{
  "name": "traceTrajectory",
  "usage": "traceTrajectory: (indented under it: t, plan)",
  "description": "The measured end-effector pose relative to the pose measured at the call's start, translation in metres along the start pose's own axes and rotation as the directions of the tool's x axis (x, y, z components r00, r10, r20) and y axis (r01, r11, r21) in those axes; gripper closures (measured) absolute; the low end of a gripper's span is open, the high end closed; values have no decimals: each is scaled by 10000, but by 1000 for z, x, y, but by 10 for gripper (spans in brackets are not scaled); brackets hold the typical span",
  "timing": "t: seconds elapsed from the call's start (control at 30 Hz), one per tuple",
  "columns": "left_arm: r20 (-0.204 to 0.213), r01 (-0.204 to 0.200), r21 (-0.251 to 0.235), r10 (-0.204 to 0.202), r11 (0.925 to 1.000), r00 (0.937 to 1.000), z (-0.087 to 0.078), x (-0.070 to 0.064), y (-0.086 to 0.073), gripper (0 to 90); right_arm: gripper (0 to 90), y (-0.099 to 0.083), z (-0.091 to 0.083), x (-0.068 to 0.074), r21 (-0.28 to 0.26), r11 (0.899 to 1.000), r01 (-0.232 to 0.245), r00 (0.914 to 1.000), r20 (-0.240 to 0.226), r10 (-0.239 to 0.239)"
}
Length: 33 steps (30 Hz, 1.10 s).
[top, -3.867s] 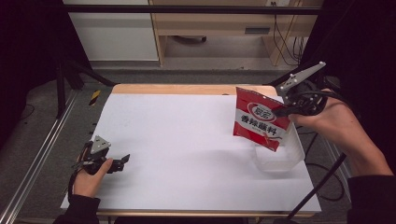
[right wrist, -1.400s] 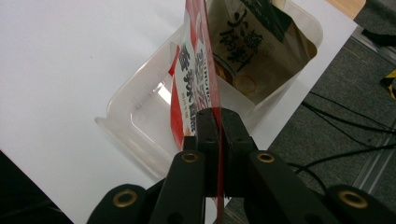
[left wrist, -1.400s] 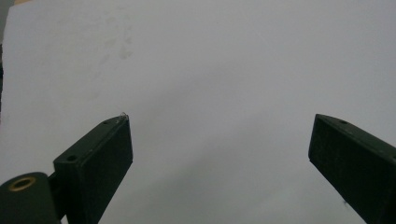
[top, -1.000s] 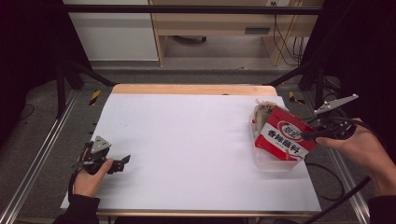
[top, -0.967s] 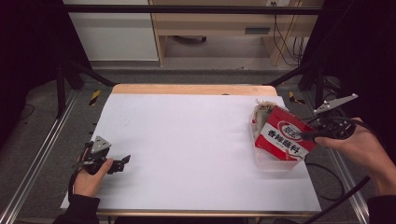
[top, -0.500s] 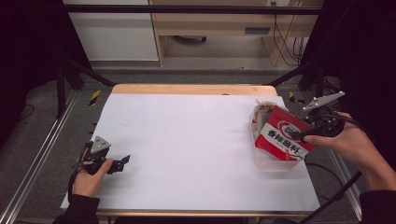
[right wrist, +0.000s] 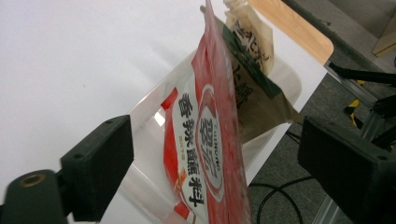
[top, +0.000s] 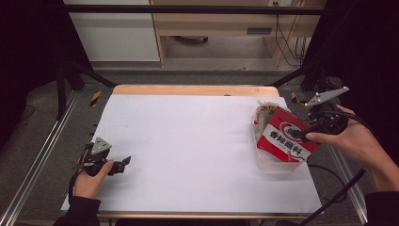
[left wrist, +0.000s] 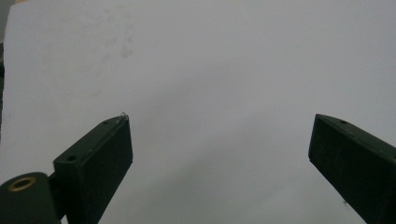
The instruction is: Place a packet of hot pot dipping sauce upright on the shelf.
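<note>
1. Table [top: 197,141]: white top, bare across the middle and left. All the work sits at the right edge.
2. Clear plastic bin [top: 277,162] near the table's right edge: transparent, low-walled, standing flat. Serves as the drop target.
3. Red seasoning pouch [top: 287,139]: standing tilted in the bin, bottom edge inside the walls, top leaning toward the right hand. In the right gripper view the red pouch [right wrist: 210,140] stands edge-on between the jaws, no pad visibly touching it. Judged placed, or about a release away from it.
4. Brown paper packet [top: 264,113]: already in the bin, behind the red pouch at the far end, top crumpled; green band visible on it in the right gripper view [right wrist: 252,60]. Looks done.
5. Right tool [top: 314,129]: held just beside the pouch's upper right corner, at the bin's right side. Jaws spread wide in its own view, gripping nothing as far as visible. Right tool [right wrist: 215,158] reads as let go.
6. Left tool [top: 123,162]: parked low at the table's near-left corner, well apart from the bin. Jaws wide apart in its own view [left wrist: 219,154], nothing but white table between them. Idle.
7. Status, as judgement: both packs in the bin, loading essentially finished. Left: back the right tool clear without tipping the pouch out; possibly settle the pouch flatter. No other loose items seen on the table.
</note>
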State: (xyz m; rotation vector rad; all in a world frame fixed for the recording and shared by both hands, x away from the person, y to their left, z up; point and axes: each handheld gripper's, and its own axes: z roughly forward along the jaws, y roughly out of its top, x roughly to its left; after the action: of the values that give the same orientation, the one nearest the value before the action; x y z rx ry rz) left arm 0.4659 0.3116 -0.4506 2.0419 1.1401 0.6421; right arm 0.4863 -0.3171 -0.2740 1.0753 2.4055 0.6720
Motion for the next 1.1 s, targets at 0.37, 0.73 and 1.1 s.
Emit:
traceTrajectory:
  t: [0.37, 0.73, 1.1]
  plan:
    - [-11, -11, 7, 11, 10000, 10000, 0, 0, 0, 62, 104, 37, -5, 13, -241, 9993, 297, 9993, 248, -291]
    - [25, -120, 19, 120, 9999, 9999, 0, -1, 0, 62, 121, 74, -3, 44, -916, 9956, 174, 9948, 1016, -80]
    - [107, -217, 23, 217, 9998, 9997, 0, -2, 1, 62, 126, 102, 4, 70, -1740, 9846, -191, 9860, 1597, 474]
